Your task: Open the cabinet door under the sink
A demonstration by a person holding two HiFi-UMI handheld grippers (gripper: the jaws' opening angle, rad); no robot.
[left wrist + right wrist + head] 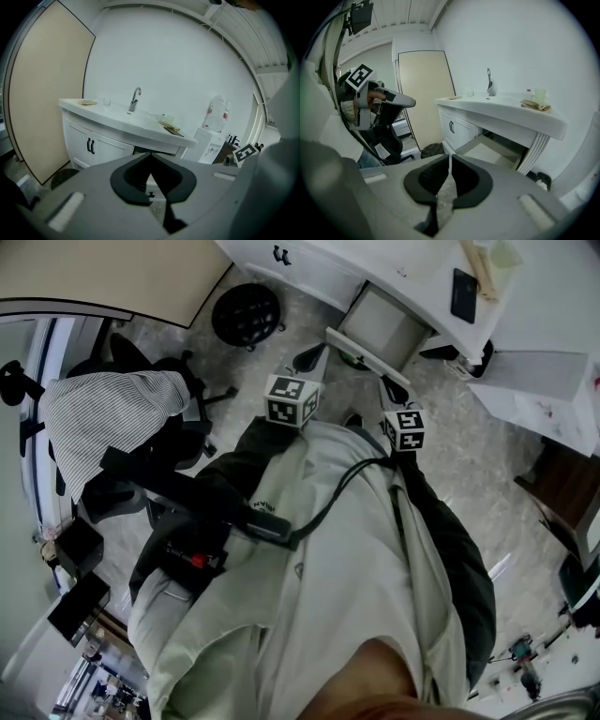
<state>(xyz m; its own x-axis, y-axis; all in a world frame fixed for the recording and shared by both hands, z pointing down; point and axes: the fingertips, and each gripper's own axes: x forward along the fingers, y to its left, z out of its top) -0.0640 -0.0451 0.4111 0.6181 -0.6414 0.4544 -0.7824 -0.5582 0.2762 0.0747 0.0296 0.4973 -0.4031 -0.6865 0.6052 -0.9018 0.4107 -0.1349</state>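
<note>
1. The cabinet door [492,150] under the sink worktop [501,112] already stands swung out, its pale inner face showing beside the worktop's near corner – so the task looks done.
2. The right hand-held gripper [450,157] has its jaws together on nothing and sits clear of the door, probably because the pull is over.
3. The left hand-held gripper [150,154] is likewise closed and empty – held back from the worktop's front edge, out of the door's swing.
</note>
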